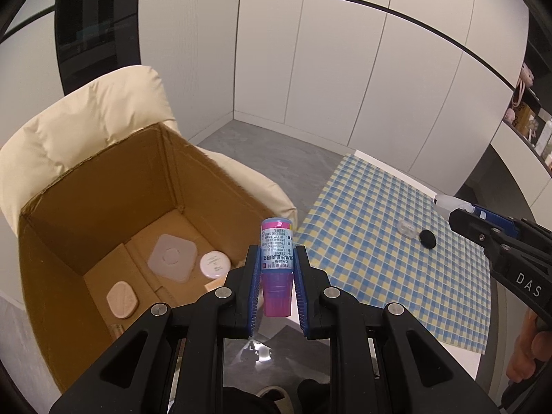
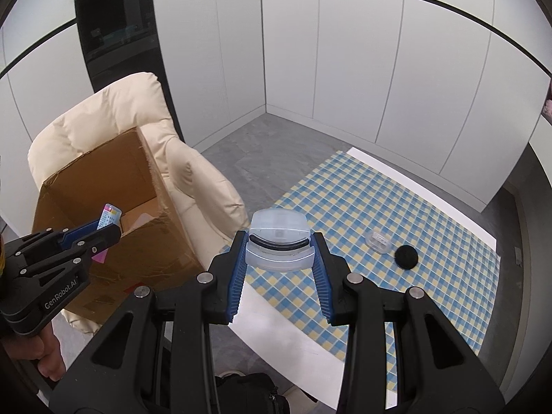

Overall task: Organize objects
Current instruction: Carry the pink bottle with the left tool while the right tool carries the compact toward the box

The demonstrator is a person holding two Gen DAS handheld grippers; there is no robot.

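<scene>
Cardboard box point(image 1: 86, 207) rim lies just left of bottle-gripping left claw point(image 1: 276, 258).

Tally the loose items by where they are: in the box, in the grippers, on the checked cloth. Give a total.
In the box: 3 (grey square lid, round white jar, pink compact)
In the grippers: 2 (pink bottle in the left gripper, clear case in the right gripper)
On the cloth: 2 (clear cap, black puff)
Total: 7

Three cosmetic compacts point(image 1: 172, 258) are lying in one cardboard box point(image 1: 51, 241) on one cream armchair point(image 1: 86, 120), two small items, a clear case point(image 1: 407, 228) and a black puff point(image 1: 427, 238), are sitting on one checked cloth point(image 1: 379, 276).
</scene>
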